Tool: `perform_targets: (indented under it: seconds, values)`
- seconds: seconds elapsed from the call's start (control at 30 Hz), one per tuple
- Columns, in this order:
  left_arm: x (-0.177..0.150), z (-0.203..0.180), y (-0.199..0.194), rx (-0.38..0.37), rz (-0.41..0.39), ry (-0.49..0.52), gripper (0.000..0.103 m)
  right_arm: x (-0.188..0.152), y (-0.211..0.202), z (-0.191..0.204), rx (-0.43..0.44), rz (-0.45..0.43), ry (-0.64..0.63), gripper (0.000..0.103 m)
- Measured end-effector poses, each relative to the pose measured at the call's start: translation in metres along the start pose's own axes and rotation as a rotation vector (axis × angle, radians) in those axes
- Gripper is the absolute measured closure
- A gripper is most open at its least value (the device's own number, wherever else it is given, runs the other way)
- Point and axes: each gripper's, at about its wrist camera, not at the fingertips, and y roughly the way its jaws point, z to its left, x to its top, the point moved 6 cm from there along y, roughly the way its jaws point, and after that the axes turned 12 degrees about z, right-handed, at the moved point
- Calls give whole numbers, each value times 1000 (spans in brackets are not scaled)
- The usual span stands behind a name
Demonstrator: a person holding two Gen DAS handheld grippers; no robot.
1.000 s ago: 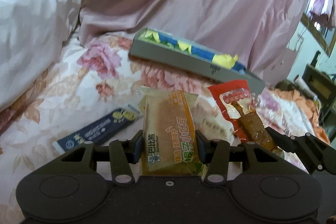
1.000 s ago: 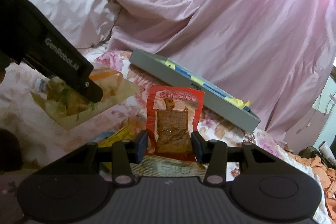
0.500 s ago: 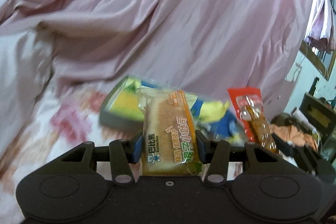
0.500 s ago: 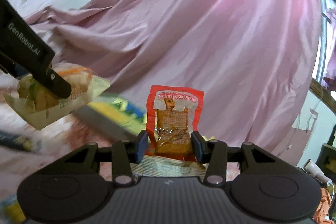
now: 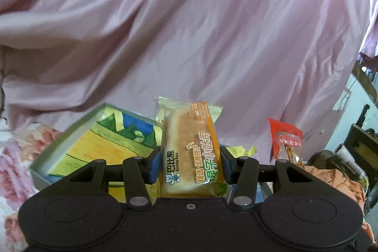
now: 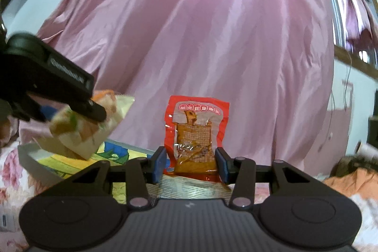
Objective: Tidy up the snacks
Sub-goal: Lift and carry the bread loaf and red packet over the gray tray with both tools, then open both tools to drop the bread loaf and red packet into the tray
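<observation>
My left gripper [image 5: 190, 165] is shut on a wrapped bread packet [image 5: 189, 152] with orange and green print, held upright. It hangs over the near part of a grey box [image 5: 54, 150] whose inside is printed yellow, blue and green. My right gripper [image 6: 192, 163] is shut on a red packet of brown dried snack [image 6: 195, 134], also upright. In the left wrist view that red packet [image 5: 285, 141] shows to the right of the bread. In the right wrist view the left gripper [image 6: 94, 110] holds the bread packet [image 6: 87, 131] above the box [image 6: 35, 157] at the left.
A large pink sheet [image 5: 189, 27] hangs right behind the box and fills most of both views. The floral bedspread [image 5: 14, 157] lies under and left of the box. Orange cloth [image 5: 330, 178] and dark furniture [image 5: 363, 148] are at the far right.
Both grippers have moved forward and up, each carrying its packet, from the bedspread to the grey box. The box now sits close under the left gripper. Both grips are unchanged.
</observation>
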Motion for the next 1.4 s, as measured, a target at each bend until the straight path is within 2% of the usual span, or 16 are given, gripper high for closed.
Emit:
perform_targets:
  seconds: [0.17, 0.37, 0.4, 0.43, 0.5, 0.53, 0.6, 0.67, 0.77, 0.93, 1.0, 1.23, 1.4]
  values:
    - [-4, 1, 33, 28, 75, -42, 52, -7, 21, -10, 49, 75, 68, 53]
    - [-14, 6, 47, 64, 127, -47, 51, -13, 36, -11, 77, 131, 90, 53]
    - [-17, 7, 48, 65, 136, -50, 51, -14, 37, -11, 81, 133, 91, 54]
    - [-18, 8, 50, 67, 143, -55, 51, -14, 40, -11, 84, 138, 93, 69]
    - [-17, 8, 51, 68, 137, -54, 50, -14, 44, -11, 81, 150, 98, 70]
    - [-15, 7, 50, 73, 127, -48, 48, -15, 45, -11, 82, 154, 102, 69]
    - [-13, 6, 47, 66, 111, -35, 35, -17, 48, -11, 83, 167, 105, 64]
    - [-12, 3, 40, 57, 95, -14, 29, -19, 48, -12, 82, 170, 115, 60]
    - [-10, -1, 28, 62, 79, 8, 20, -15, 44, -13, 87, 155, 129, 47]
    - [-4, 1, 4, 63, 56, -8, 12, 0, 25, -12, 82, 105, 133, 24]
    - [-2, 3, -11, 67, 34, -13, 3, 8, 15, -12, 79, 83, 140, 19]
    - [2, 13, -61, 76, -22, -18, 1, 32, -25, -6, 75, 4, 146, 2]
    - [-2, 24, -99, 83, -66, -26, 1, 46, -59, 2, 63, -39, 129, 0]
